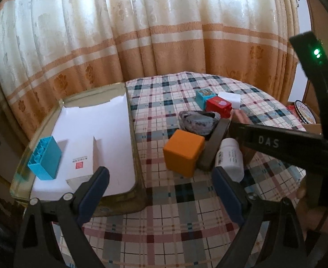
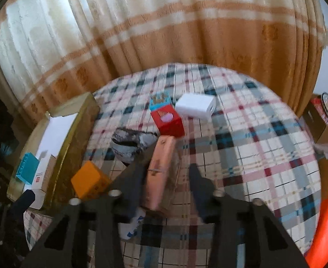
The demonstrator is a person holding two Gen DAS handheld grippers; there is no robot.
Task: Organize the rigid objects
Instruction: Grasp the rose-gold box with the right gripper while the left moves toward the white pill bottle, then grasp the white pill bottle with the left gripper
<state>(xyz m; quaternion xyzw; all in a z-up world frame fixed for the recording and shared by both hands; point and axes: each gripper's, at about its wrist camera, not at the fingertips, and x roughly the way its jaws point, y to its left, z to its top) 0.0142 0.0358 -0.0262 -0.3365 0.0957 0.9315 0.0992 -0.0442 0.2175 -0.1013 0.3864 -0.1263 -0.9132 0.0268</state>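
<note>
Long pink box (image 2: 158,174) lying on the plaid surface (image 2: 253,134), between the spread fingers of the right claw (image 2: 164,178), beside an orange cube (image 1: 184,154). Left claw (image 1: 161,178) wide apart, empty. "DAS" readable on the right claw's body.

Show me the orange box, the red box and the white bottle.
orange box (image 1: 183,154), left wrist view, front face.
red box (image 2: 168,120), right wrist view, top face.
white bottle (image 1: 231,158), left wrist view, its side.

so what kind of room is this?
Probably a home living or dining room: a round table under a plaid tablecloth, floor-length patterned curtains behind it, and small household boxes like the orange box.
</note>
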